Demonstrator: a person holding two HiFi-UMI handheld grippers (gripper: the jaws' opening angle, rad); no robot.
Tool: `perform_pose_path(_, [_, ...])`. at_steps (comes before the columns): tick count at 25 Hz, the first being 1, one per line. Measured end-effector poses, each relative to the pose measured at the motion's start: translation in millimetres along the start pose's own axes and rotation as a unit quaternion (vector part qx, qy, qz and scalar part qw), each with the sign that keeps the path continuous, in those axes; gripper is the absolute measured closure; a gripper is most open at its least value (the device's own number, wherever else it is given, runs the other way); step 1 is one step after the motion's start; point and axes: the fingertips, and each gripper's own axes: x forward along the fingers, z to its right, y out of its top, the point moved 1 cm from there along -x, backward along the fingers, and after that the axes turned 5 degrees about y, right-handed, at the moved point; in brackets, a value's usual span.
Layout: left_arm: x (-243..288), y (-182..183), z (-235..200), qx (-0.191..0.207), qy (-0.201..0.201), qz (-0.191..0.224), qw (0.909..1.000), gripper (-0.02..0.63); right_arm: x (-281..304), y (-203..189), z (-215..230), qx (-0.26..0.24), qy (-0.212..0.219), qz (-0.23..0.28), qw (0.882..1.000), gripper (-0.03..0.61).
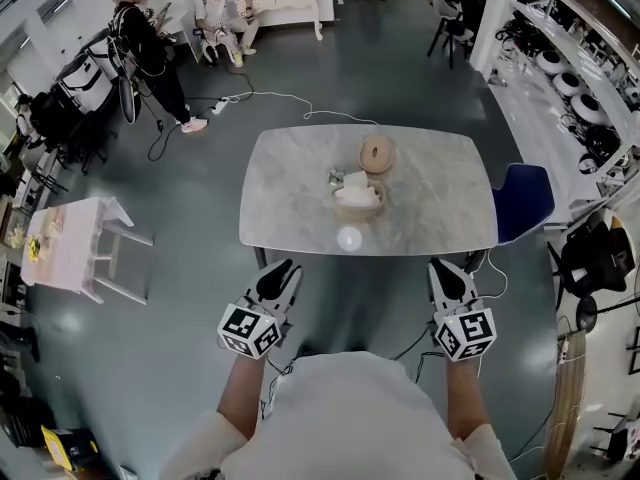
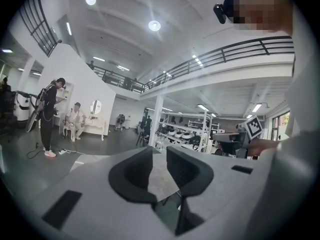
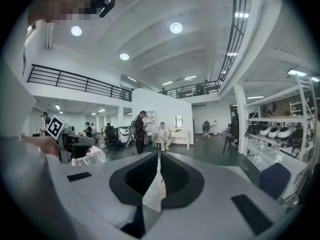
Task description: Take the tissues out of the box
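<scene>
The tissue box, a low round wooden holder with white tissues sticking up, stands near the middle of the marble table. Its round wooden lid lies just behind it. Both grippers hang in front of the table's near edge, close to the person's body. My left gripper is open, with a plain gap and nothing between its pads. The jaws of my right gripper meet at the tips, shut and empty. Neither gripper touches the box.
A blue chair stands at the table's right end. A small pink table is off to the left. People stand and sit at the back, and a white cable trails across the floor. Shelves line the right wall.
</scene>
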Motion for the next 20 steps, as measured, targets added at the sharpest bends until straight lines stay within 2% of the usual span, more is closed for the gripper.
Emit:
perform_pose_path(9, [15.4,-15.4,9.6,-0.006,0.019,-0.011,0.9997,0.523,10.5,-17.5,25.7,0.003,0.018,-0.014,1.0,0.537])
perform_pose_path(15, [37.7,-14.6,-4.8,-0.012,0.018,-0.017,0.9996,0.523,36.2,-19.8,37.8,0.012,0.019,-0.021,1.0,0.537])
perform_pose_path(20, [73.4,-12.7,-33.4,-0.019,0.009,-0.02,0.9996,0.526,73.7,-20.5,51.9,0.009,0.013,-0.032,0.999,0.537])
